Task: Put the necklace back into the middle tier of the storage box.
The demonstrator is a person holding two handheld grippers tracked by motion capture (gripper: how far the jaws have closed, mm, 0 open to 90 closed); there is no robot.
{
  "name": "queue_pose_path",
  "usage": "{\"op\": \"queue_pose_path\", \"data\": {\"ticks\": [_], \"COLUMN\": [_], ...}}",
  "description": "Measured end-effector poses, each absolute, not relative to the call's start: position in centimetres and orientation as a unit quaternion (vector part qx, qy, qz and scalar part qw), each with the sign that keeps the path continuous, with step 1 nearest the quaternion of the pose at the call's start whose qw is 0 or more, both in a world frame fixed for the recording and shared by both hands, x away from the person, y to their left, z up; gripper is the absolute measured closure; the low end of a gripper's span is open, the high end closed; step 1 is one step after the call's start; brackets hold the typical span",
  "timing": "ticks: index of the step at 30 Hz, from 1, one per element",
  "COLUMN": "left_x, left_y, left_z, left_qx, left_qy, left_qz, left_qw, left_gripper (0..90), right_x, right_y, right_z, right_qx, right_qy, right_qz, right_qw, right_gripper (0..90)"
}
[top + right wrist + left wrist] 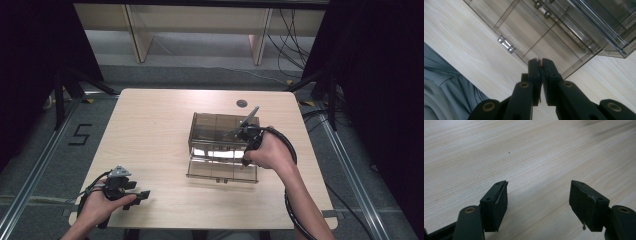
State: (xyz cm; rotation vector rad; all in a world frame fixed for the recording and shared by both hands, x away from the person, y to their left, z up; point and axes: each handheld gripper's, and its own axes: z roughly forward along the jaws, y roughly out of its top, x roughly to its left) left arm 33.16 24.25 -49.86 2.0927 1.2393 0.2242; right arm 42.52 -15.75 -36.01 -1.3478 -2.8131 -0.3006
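High view: right hand-held black gripper [243, 134] sits over the right side of the smoky transparent plastic drawer box [220, 145], mid-table on the light wooden table [150, 130], bottom drawer pulled out toward the near edge. Left black gripper [131, 192] rests at the near left corner, well apart from the box.

Left gripper view: jaws wide apart over bare wood, nothing between them.

Right gripper view: jaws pressed together on a small orange sliver [539, 61], hard to identify, just over the open drawer; metal knob [506, 44] to the left.

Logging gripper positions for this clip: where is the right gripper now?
In the high view the right gripper is right of the table's centre, over the right end of the smoky clear drawer box's pulled-out bottom drawer, jaws closed.
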Motion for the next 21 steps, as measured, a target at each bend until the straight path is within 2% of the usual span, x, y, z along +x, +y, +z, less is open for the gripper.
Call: {"op": "queue_pose_path", "data": {"ticks": [21], "left_x": [33.1], "left_y": [24.2], "left_z": [-49.9], "left_qx": [0.808], "left_qy": [0.473], "left_qz": [0.079], "left_qw": [0.342], "left_gripper": [30.9], "right_x": [43.7], "right_y": [-16.2], "right_z": [-38.7], "right_qx": [-0.448], "right_qy": [-0.891], "right_qz": [-0.074], "right_qw": [0.006], "right_gripper": [86.1]}}
